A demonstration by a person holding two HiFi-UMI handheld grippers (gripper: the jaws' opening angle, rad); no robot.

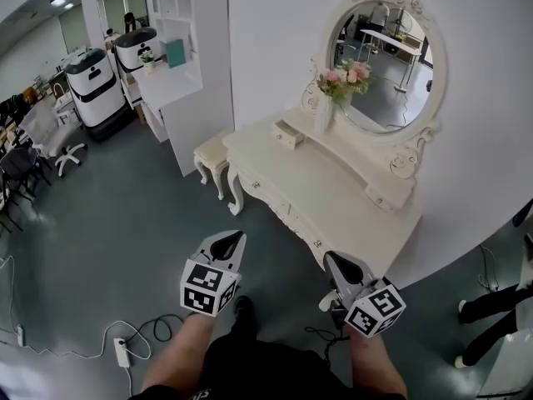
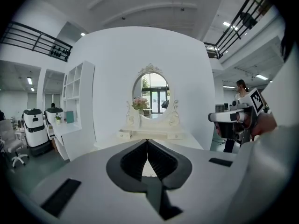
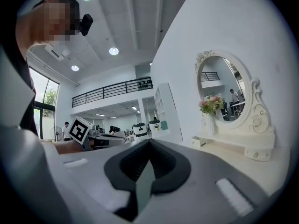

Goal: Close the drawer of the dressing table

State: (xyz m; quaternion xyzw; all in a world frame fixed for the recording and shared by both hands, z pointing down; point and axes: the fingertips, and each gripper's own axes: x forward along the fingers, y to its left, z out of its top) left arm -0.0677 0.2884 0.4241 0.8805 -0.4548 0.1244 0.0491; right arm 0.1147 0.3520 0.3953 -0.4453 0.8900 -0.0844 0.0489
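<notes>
Person in black, a white handheld gripper in each hand

The left gripper (image 1: 236,238) and right gripper (image 1: 335,263) have smooth white shells that taper to a point, with black ribbed lining round the jaws. The left shell has dark rectangular slots, the right has pale ribbed strips. Each carries a white marker cube (image 1: 208,287) printed with black squares. The person wears a black top (image 1: 250,375) with forearms bare and a dark shoe (image 1: 243,305). A small black head camera (image 3: 85,24) sits at the brow.

Open lab hall with a staged dressing table (image 1: 333,183), mezzanine railing (image 3: 112,88), white robots (image 1: 94,86), office chairs (image 1: 54,132).
</notes>
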